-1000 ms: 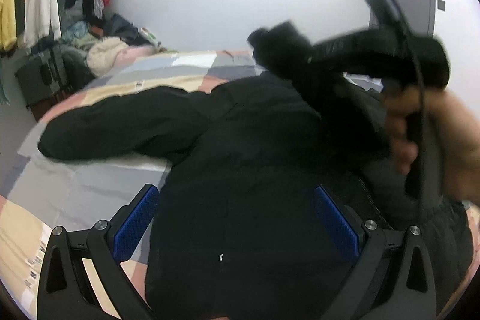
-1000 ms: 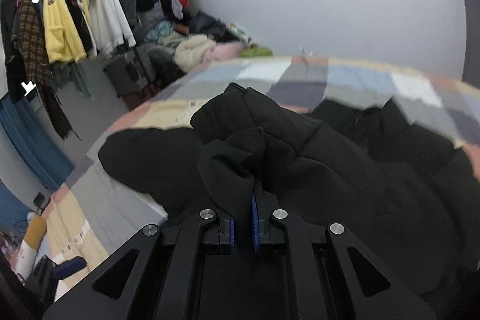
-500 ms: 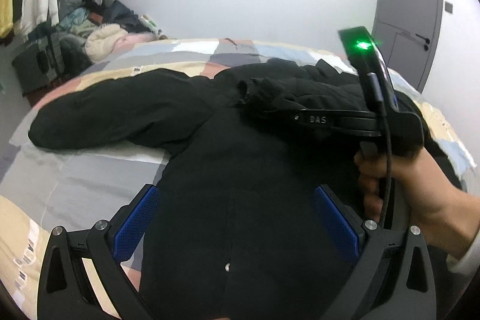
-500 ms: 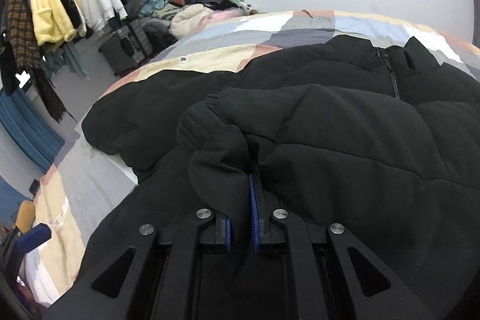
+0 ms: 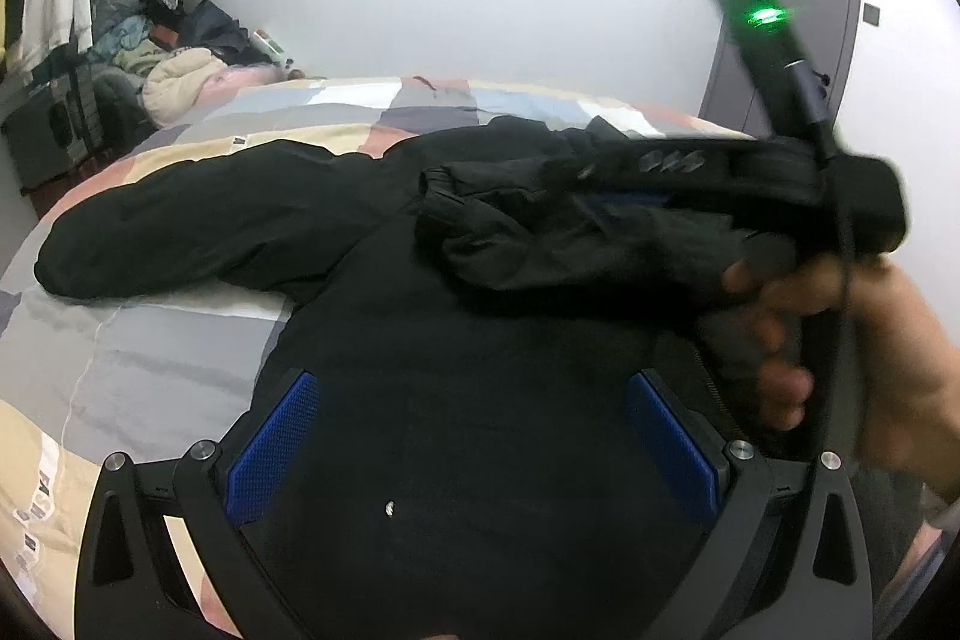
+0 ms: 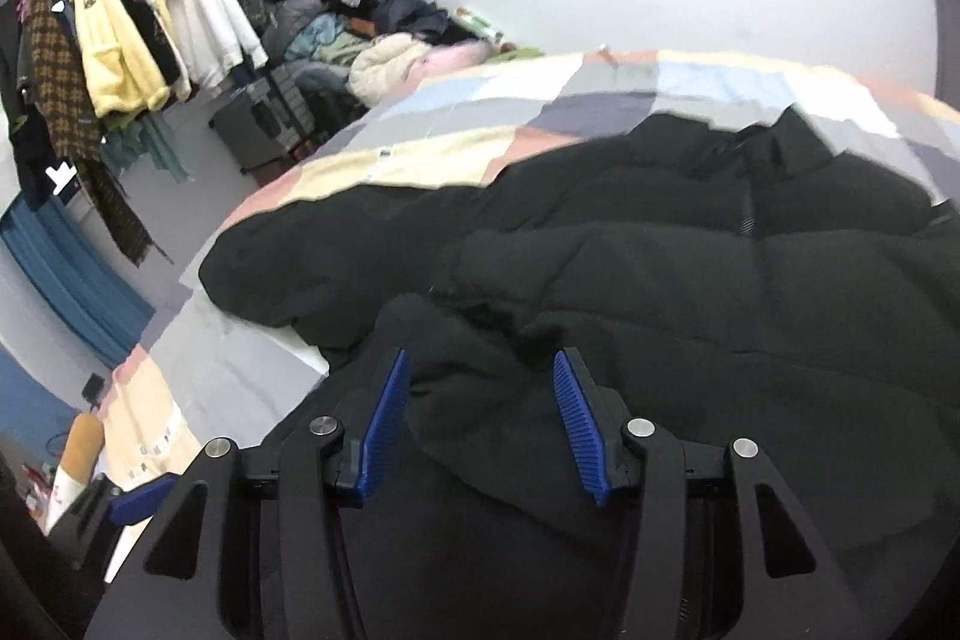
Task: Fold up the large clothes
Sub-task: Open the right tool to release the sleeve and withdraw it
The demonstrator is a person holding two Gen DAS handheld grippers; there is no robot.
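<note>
**Black sleeve may spring back as I let go**

Black puffer jacket (image 6: 690,280) lies spread on the patchwork bed (image 6: 540,100), its right sleeve (image 5: 540,220) folded across the chest. My right gripper (image 6: 480,400) is opening, cuff loose between the pads; padding could unfold it. My left gripper (image 5: 468,436) hovers wide and empty. The far-left sleeve (image 5: 198,226) remains unfolded.

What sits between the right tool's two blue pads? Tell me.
In the right wrist view, a bunched fold of the black puffer jacket lies between the right tool's opening pads, which no longer press on it.
</note>
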